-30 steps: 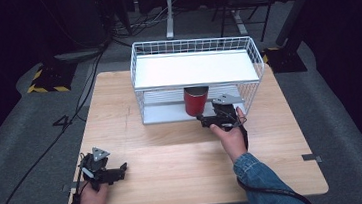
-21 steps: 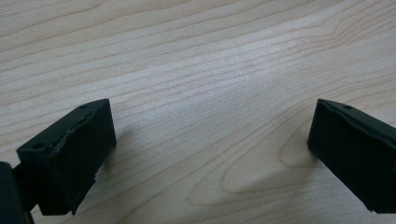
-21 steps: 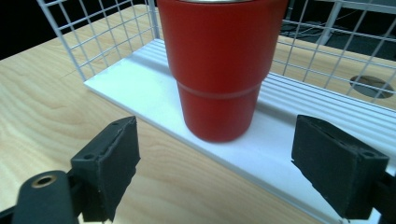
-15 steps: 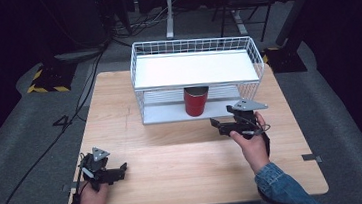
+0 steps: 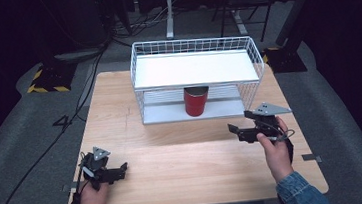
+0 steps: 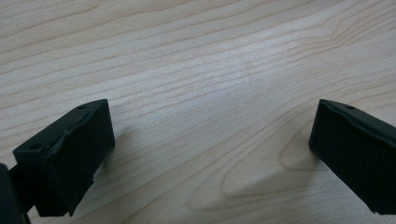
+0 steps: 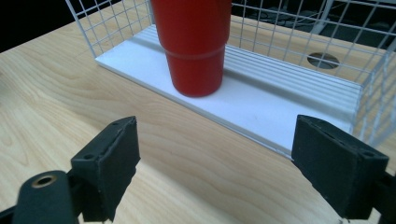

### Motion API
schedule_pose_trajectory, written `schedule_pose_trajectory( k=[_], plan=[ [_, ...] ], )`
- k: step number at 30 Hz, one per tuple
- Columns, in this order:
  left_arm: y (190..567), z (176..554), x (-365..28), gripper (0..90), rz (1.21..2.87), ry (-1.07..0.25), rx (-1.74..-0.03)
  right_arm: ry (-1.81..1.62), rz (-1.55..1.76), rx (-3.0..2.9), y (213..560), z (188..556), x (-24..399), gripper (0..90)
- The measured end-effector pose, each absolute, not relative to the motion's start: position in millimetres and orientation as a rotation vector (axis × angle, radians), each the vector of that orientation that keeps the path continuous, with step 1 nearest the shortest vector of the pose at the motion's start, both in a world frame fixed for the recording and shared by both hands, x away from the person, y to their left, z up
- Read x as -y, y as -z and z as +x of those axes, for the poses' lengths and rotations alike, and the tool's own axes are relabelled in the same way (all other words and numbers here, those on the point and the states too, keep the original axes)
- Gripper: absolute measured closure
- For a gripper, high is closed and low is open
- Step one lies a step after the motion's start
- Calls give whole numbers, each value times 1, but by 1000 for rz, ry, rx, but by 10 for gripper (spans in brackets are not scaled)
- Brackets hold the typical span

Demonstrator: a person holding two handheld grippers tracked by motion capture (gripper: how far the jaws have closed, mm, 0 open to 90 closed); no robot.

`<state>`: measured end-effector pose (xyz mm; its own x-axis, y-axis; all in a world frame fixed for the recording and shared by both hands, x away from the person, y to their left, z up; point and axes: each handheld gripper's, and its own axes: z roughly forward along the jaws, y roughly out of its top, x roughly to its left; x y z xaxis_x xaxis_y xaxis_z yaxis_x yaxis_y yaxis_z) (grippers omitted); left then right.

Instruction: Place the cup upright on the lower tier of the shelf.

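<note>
Backing away now, the right gripper has left the red cup upright on the wire rack's lower shelf; fingers wide, empty. Left gripper rests open on the desk. Placement looks done; next, probably retreat.

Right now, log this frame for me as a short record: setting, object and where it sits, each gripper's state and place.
setting: wooden table with a white wire rack at its far side
object: red cup, upright on the rack's lower shelf
left gripper: open, empty, low over the table's near left
right gripper: open, empty, apart from the cup, in front of the rack
</note>
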<state>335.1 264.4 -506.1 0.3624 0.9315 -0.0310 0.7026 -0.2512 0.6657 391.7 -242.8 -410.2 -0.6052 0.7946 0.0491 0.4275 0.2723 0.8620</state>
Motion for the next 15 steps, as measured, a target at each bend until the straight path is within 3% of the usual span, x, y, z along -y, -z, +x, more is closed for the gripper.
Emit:
schedule_pose_trajectory(
  k=[15],
  plan=[
    [506,335,-264,6,2037,-503,-1410,-1142,1163,-2225,419,365,287,157]
  ],
)
